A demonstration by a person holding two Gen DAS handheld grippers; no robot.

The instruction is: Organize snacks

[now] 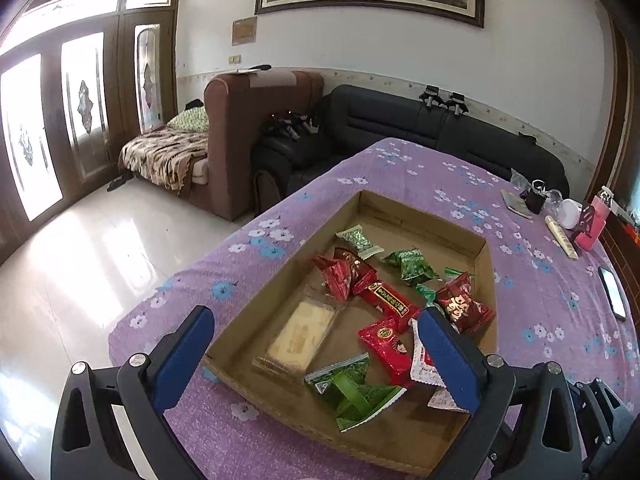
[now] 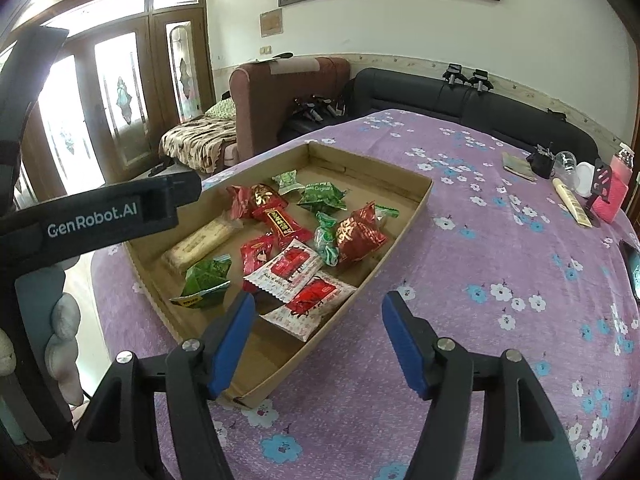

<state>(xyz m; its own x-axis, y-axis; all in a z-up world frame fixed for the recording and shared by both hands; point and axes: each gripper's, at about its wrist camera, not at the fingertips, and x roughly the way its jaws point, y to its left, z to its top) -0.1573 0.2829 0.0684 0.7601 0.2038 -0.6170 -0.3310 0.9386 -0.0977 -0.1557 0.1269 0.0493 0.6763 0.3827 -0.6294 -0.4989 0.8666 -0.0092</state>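
Note:
A shallow cardboard tray (image 1: 420,222) (image 2: 416,200) lies on the purple flowered tablecloth. It holds several snack packets: red ones (image 1: 386,344) (image 2: 360,234), green ones (image 1: 354,394) (image 2: 206,280), white-and-red ones (image 2: 286,270) and a clear-wrapped beige bar (image 1: 298,334) (image 2: 200,242). My left gripper (image 1: 316,340) is open above the tray's near end, and holds nothing. My right gripper (image 2: 318,312) is open over the tray's near right corner, and holds nothing. The left gripper's black body (image 2: 100,216) shows at the left of the right wrist view.
At the table's far right lie a phone (image 1: 614,294) (image 2: 632,268), a pink object (image 1: 592,226) (image 2: 612,196), a white round container (image 1: 568,212), a cream tube (image 2: 572,202) and a black clip (image 1: 534,198). Sofas stand behind the table; tiled floor lies to the left.

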